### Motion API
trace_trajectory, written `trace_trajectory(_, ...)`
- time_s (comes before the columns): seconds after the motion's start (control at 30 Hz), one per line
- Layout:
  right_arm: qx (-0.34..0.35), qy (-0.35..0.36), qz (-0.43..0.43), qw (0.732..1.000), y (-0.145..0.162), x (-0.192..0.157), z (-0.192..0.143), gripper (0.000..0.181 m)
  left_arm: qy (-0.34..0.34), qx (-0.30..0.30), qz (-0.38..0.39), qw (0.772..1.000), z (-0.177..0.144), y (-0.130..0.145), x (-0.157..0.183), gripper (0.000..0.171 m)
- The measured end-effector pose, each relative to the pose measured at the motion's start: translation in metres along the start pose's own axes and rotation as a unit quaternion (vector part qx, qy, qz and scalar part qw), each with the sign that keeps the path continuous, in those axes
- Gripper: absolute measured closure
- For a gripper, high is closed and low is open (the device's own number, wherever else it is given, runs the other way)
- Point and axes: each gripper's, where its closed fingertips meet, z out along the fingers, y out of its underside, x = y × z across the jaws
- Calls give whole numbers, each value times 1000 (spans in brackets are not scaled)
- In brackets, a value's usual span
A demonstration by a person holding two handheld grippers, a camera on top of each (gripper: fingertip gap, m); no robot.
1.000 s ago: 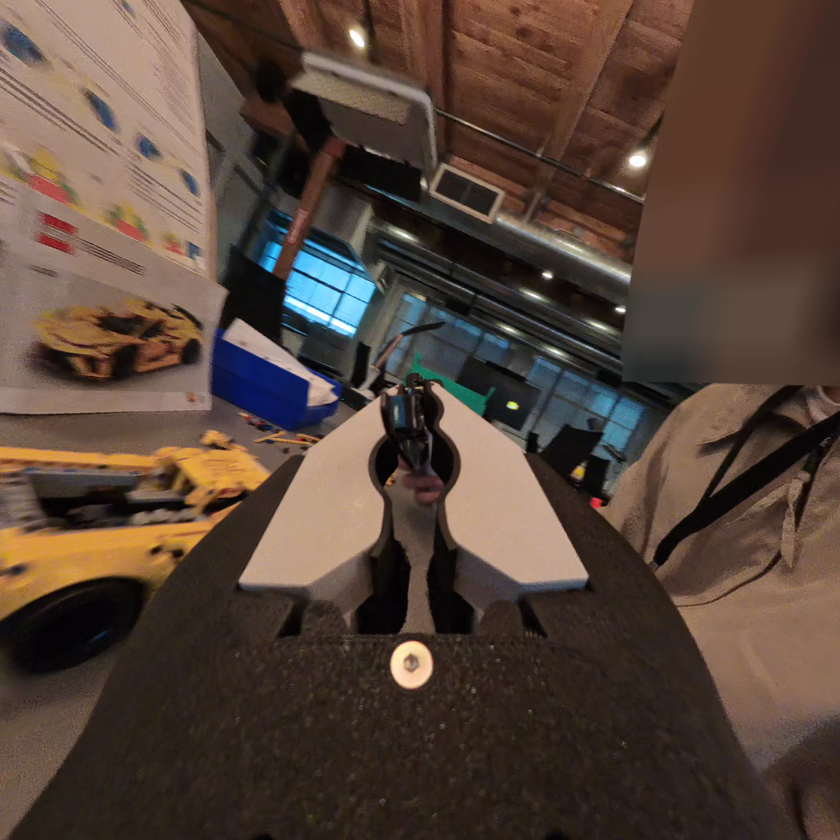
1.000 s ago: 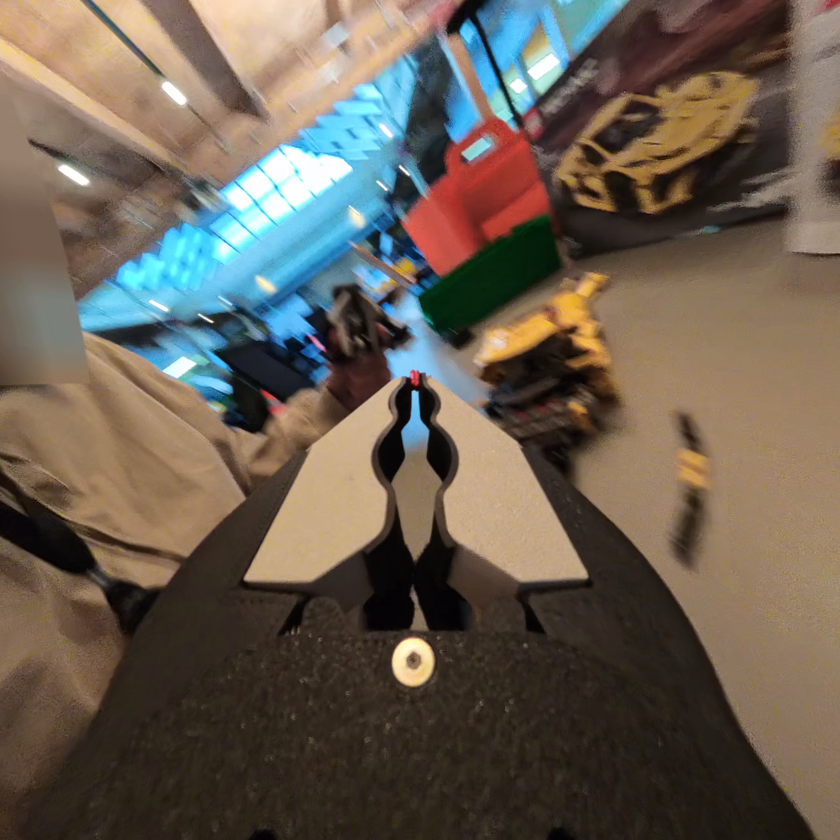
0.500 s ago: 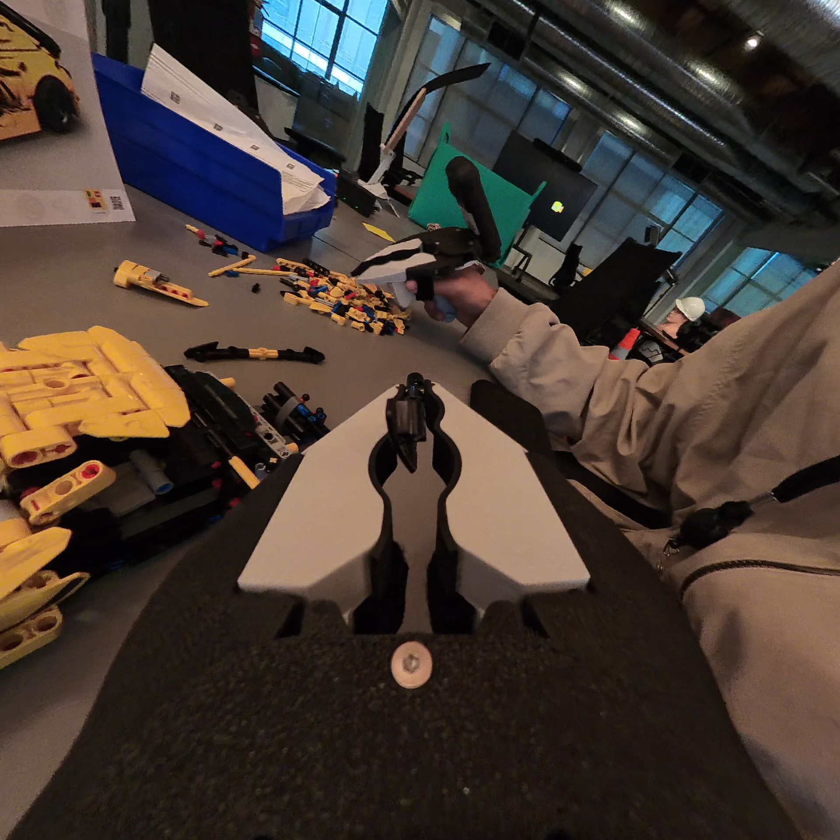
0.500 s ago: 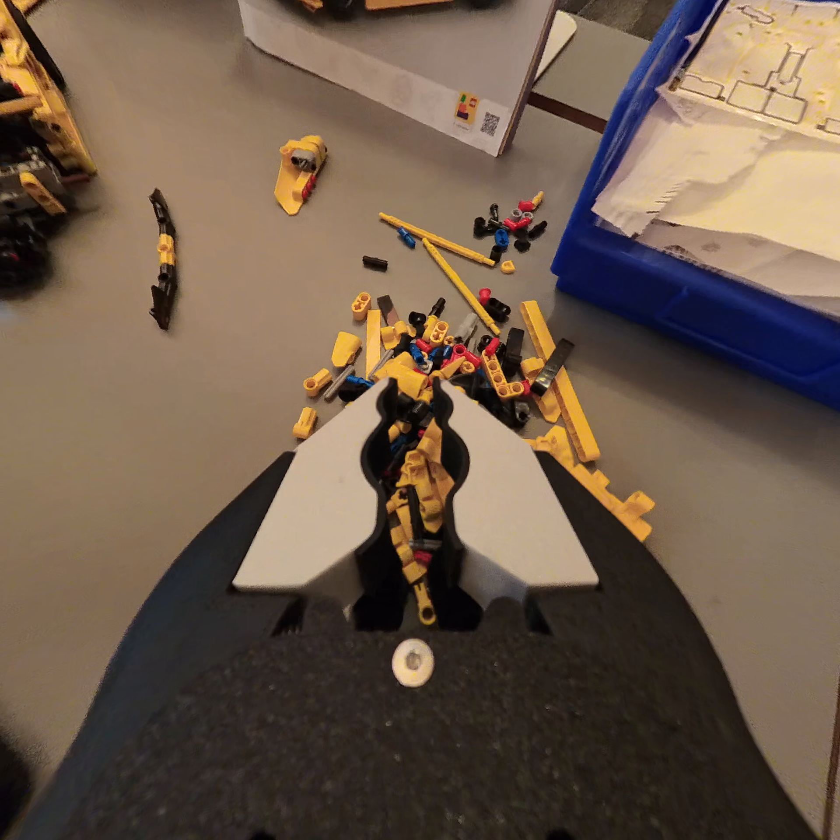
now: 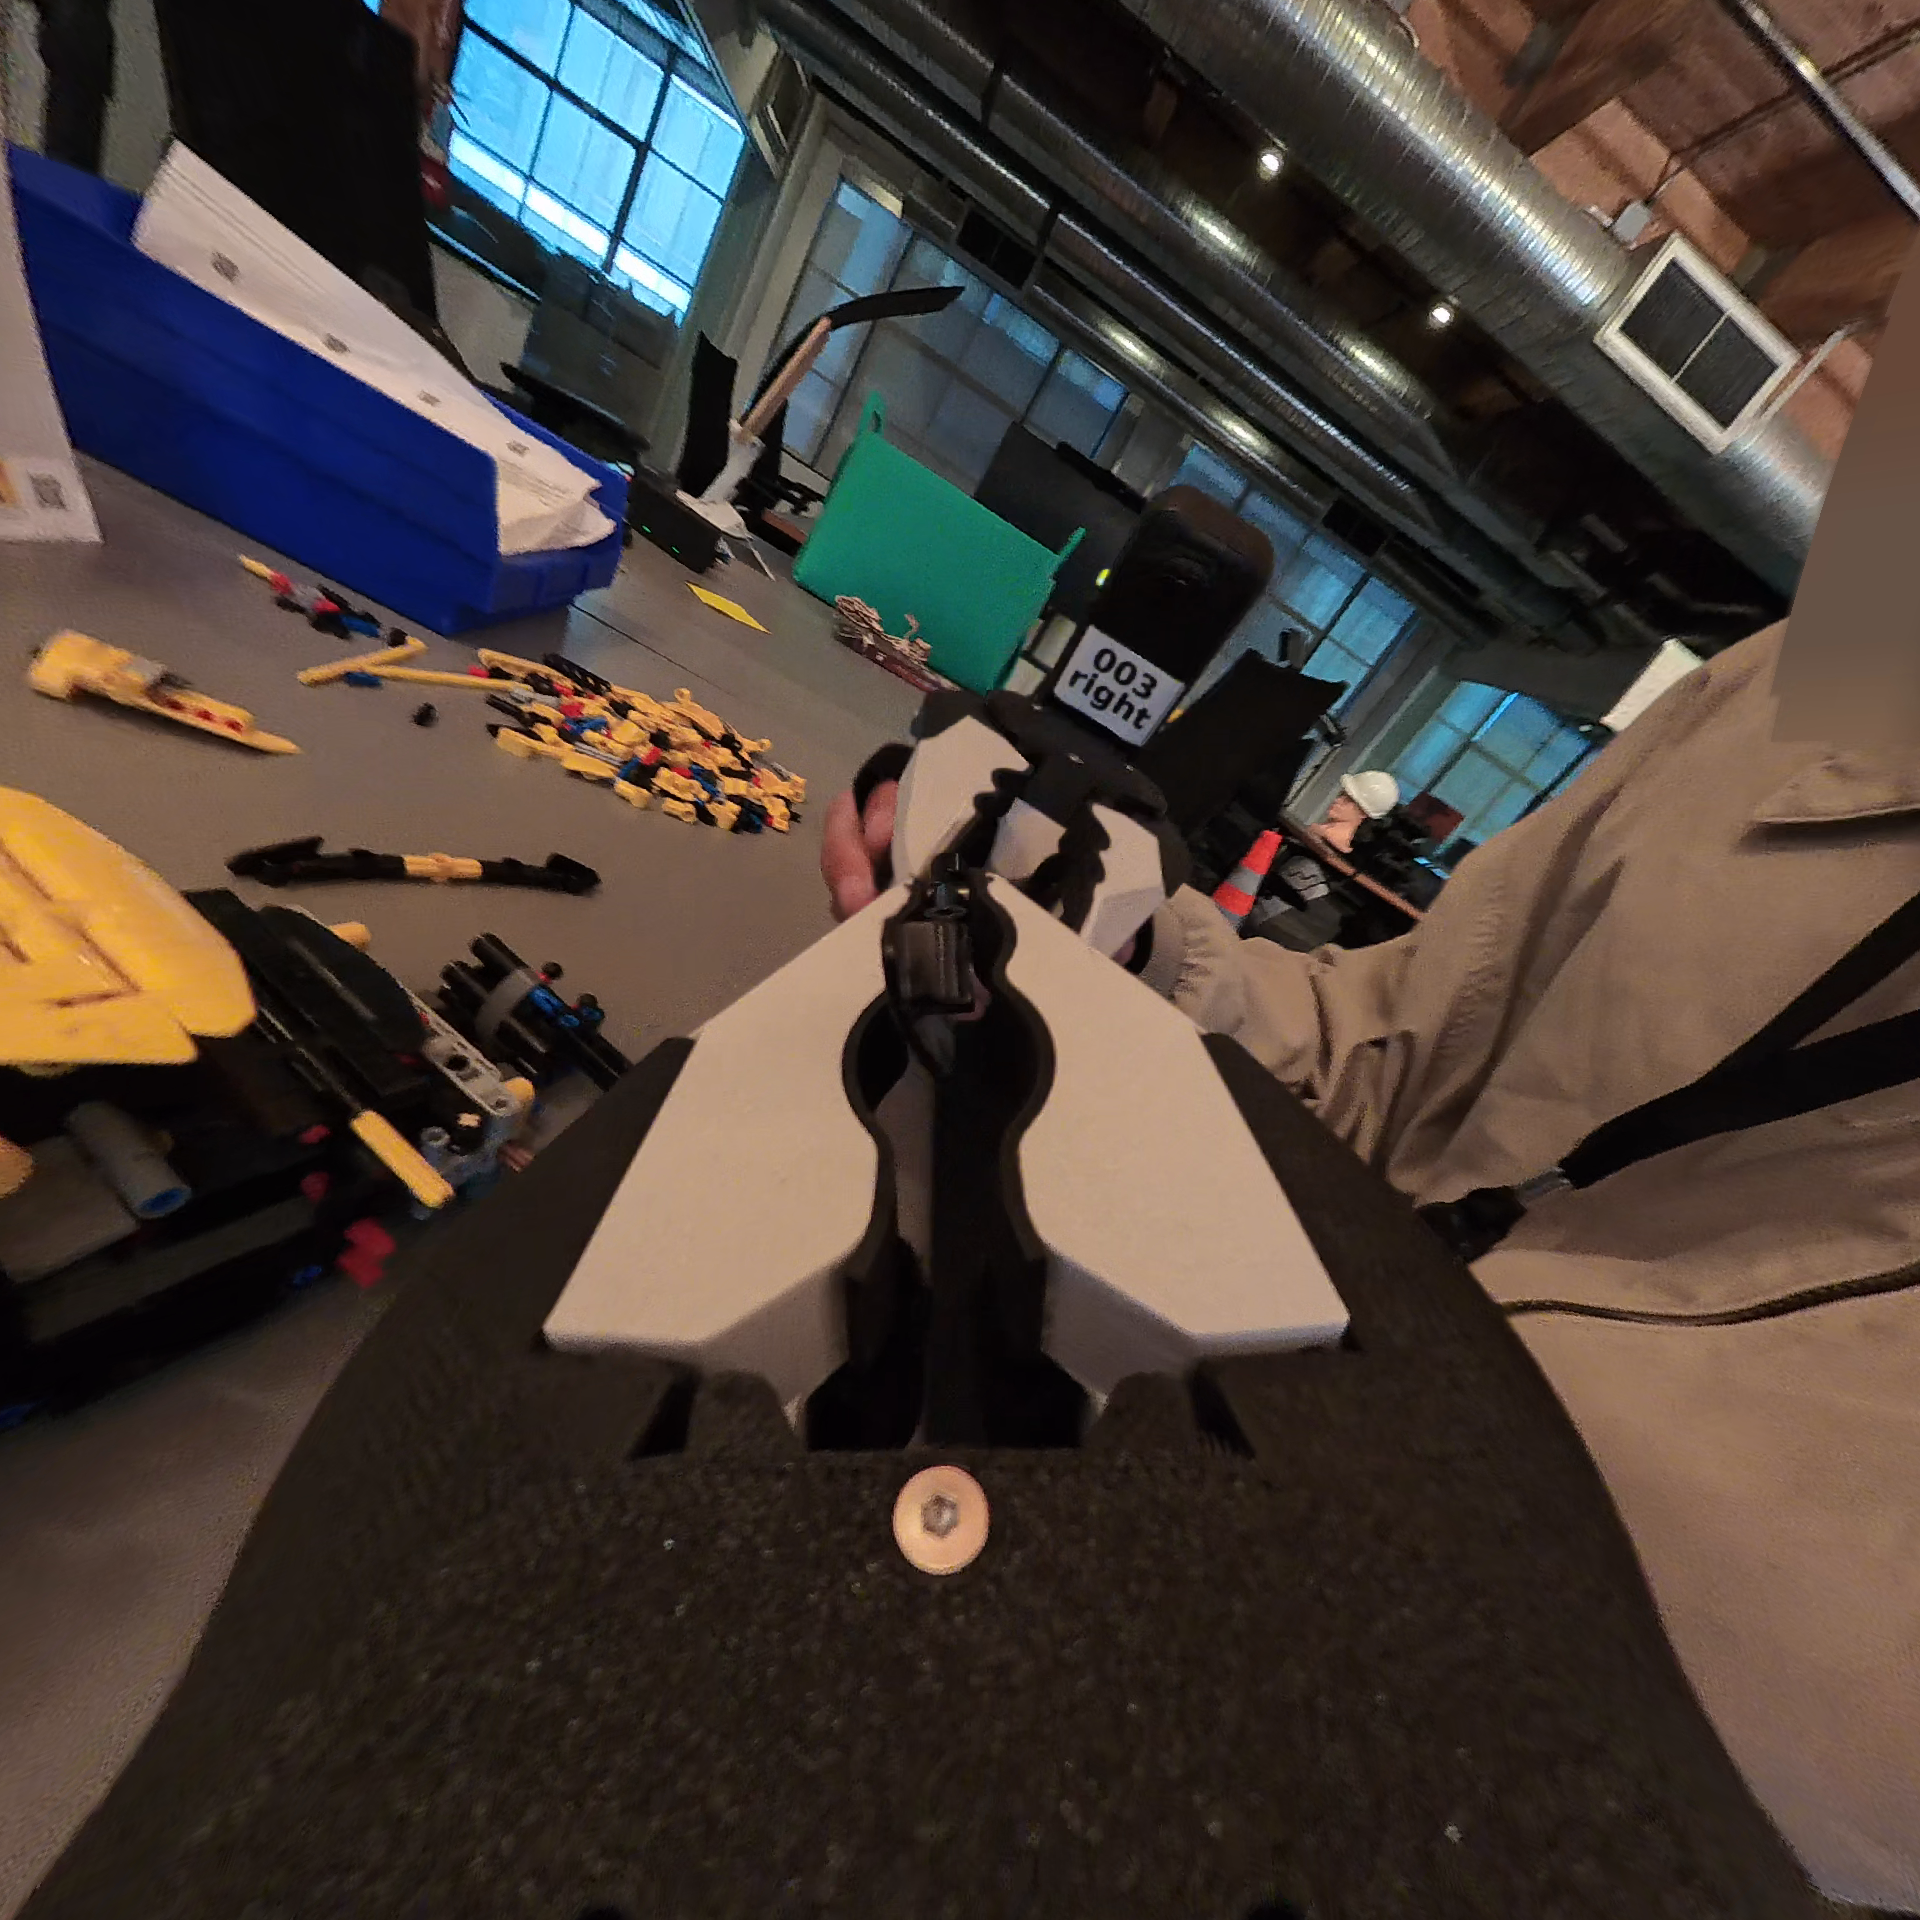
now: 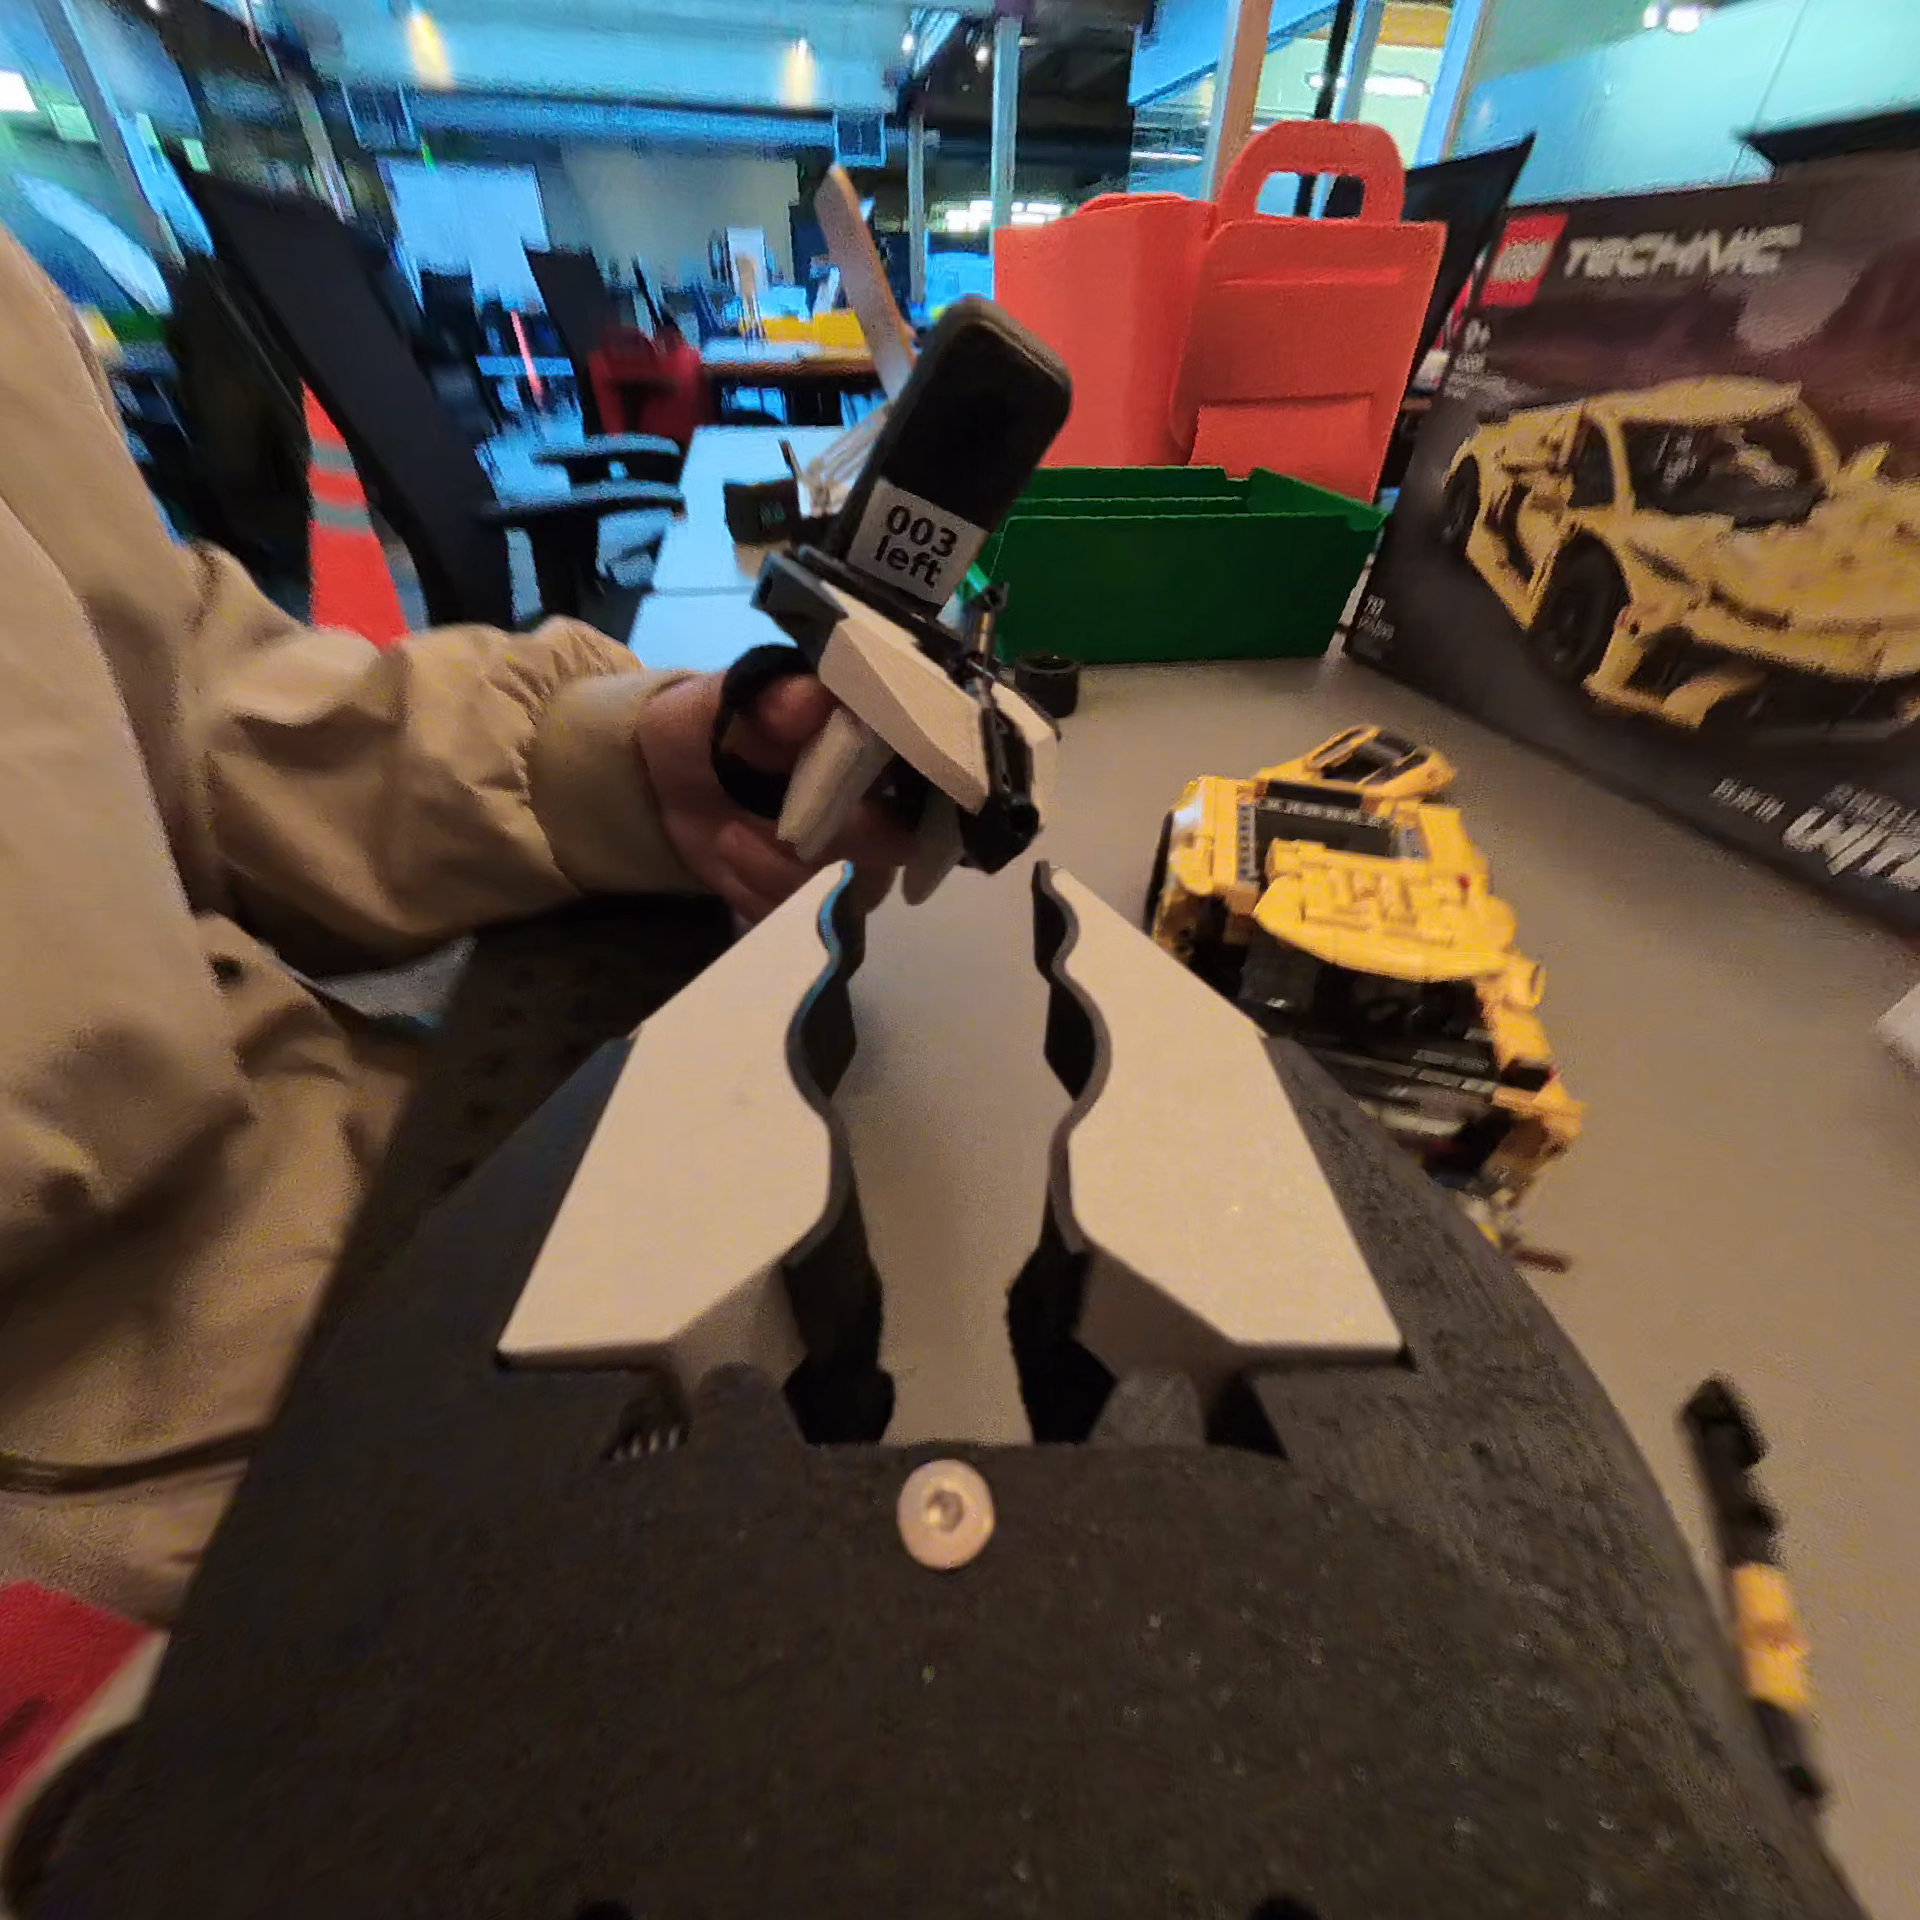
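Note:
My left gripper (image 5: 940, 914) is shut on a small black brick part (image 5: 935, 951) held above the grey table. In the right wrist view this gripper (image 6: 971, 795) shows in a hand with the black part (image 6: 1000, 764) sticking out of its tips. My right gripper (image 6: 943, 883) is open and empty, its tips just below and in front of that part. In the left wrist view the right gripper (image 5: 1029, 842) faces mine, almost touching. A part-built yellow brick car (image 6: 1351, 914) stands to the right, and it also shows in the left wrist view (image 5: 125, 977).
A pile of loose yellow, black, red and blue bricks (image 5: 644, 743) and a black-and-yellow rod (image 5: 416, 868) lie on the table (image 5: 125, 1558). A blue bin with papers (image 5: 260, 416), a green bin (image 6: 1174, 561), an orange bag (image 6: 1216, 312) and the car's box (image 6: 1662, 520) stand behind. A person's beige sleeve (image 6: 312, 790) is at the left.
My right gripper has swung up from over the loose brick pile, turned toward the left gripper and opened. The left gripper still holds the black part, and the two grippers are now close.

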Motion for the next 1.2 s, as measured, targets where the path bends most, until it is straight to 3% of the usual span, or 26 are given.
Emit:
trace_trajectory(0.13, -31, 25, -149, 988, -1, 1, 4, 155, 52, -31, -98, 993, -1, 13, 5, 165)
trace_trajectory(0.2, -45, 8, -175, 984, 2, -7, 7, 156, 62, -39, -154, 985, -1, 20, -1, 165)
trace_trajectory(0.3, -52, -10, -174, 983, 5, -11, 10, 153, 76, -33, -167, 983, -3, 17, 1, 165)
trace_trajectory(0.57, -69, 33, -253, 964, 5, -7, 13, 170, 128, -23, -176, 976, -5, 12, 17, 165)
trace_trajectory(0.7, -47, 26, -238, 970, 1, -12, 12, 161, 126, -31, -173, 976, -4, 15, 17, 165)
trace_trajectory(1.03, -69, -6, -234, 970, 1, -17, 9, 166, 143, -41, -169, 974, -4, 17, 23, 165)
trace_trajectory(1.2, -62, -33, -203, 977, -1, -14, -8, 166, 132, -10, -181, 975, -11, 7, 14, 165)
